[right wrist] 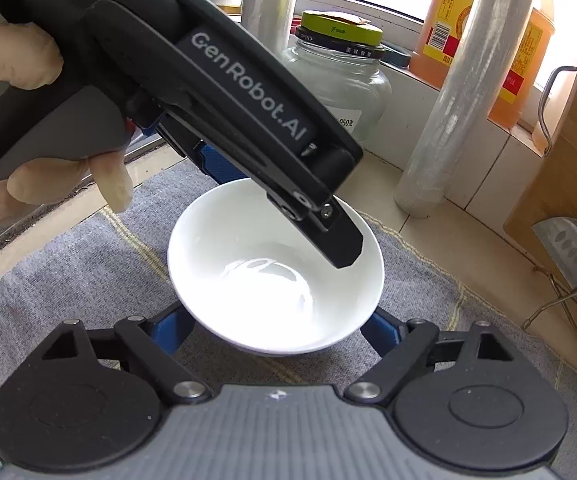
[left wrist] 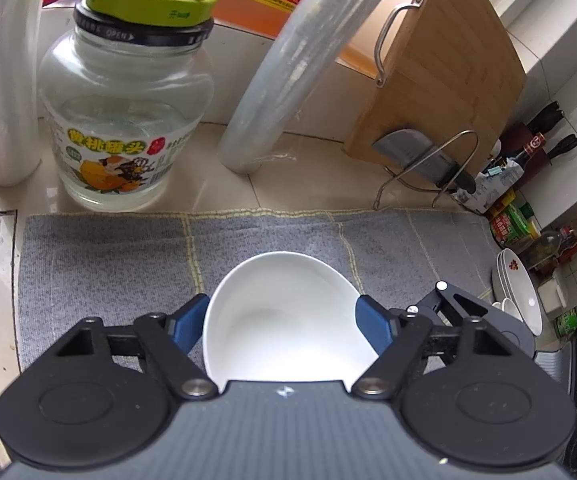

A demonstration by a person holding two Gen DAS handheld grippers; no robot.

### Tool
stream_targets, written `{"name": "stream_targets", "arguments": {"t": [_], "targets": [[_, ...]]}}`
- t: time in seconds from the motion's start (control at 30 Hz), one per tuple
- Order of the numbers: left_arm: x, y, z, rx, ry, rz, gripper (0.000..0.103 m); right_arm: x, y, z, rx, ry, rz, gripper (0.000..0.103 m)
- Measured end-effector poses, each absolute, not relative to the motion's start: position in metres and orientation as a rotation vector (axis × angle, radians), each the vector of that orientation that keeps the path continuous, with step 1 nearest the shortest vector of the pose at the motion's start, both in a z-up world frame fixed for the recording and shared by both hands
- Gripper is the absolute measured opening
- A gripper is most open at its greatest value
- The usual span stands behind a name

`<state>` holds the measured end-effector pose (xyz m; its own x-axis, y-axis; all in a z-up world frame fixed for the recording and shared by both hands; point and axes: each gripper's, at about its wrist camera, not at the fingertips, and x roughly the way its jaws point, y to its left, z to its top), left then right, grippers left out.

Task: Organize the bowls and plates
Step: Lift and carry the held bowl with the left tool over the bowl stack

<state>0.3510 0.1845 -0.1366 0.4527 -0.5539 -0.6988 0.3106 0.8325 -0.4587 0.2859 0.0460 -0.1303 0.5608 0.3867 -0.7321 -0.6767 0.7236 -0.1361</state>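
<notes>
Tiled kitchen tabletop (left wrist: 312,184) by a window, grey mat (left wrist: 104,264) on it. One white bowl (left wrist: 288,320) on the mat, left gripper (left wrist: 284,324) jaws clamped on it, right gripper (right wrist: 276,330) jaws apart around it. Behind the mat: one glass jar (left wrist: 124,120), two film rolls

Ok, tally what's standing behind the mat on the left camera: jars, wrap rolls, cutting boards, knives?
Jar: 1
Wrap rolls: 2
Cutting board: 1
Knife: 1
Total: 5
</notes>
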Motion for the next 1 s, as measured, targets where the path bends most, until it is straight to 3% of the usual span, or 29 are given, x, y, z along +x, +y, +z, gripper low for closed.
{"name": "stream_targets", "arguments": {"t": [1.0], "targets": [[0.292, 0.133, -0.082, -0.166, 0.953, -0.569, 0.076, 0.224, -0.009, -0.085, -0.395, 0.681, 0.654, 0.092]]}}
